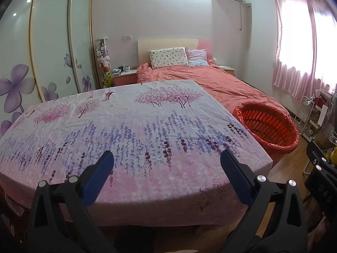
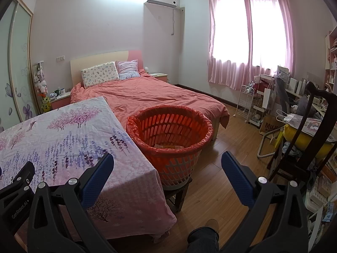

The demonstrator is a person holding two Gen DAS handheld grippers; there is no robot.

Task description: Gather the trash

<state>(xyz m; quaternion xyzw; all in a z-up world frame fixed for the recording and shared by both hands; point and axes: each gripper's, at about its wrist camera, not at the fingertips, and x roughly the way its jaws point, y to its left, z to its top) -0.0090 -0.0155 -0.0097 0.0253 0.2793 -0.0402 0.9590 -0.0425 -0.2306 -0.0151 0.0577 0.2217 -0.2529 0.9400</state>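
Observation:
An orange laundry-style basket [image 2: 170, 130] lined with a red plastic bag stands on a small dark stool right of the table; it also shows in the left wrist view as the basket [image 1: 267, 128]. Some pale paper-like items lie at its bottom. A table under a floral pink and purple cloth [image 1: 126, 126] fills the left wrist view, and I see nothing lying on the cloth. My left gripper [image 1: 167, 158] hangs open over the table's near edge. My right gripper [image 2: 167, 160] is open, empty, in front of the basket and the table corner [image 2: 147, 168].
A bed with a salmon duvet [image 2: 151, 97] lies behind the table and basket. A dark wooden chair [image 2: 299, 147] piled with bags and a cluttered desk stand at right. Wooden floor [image 2: 221, 147] runs between basket and chair. A person's leg and foot [image 2: 206, 232] show below.

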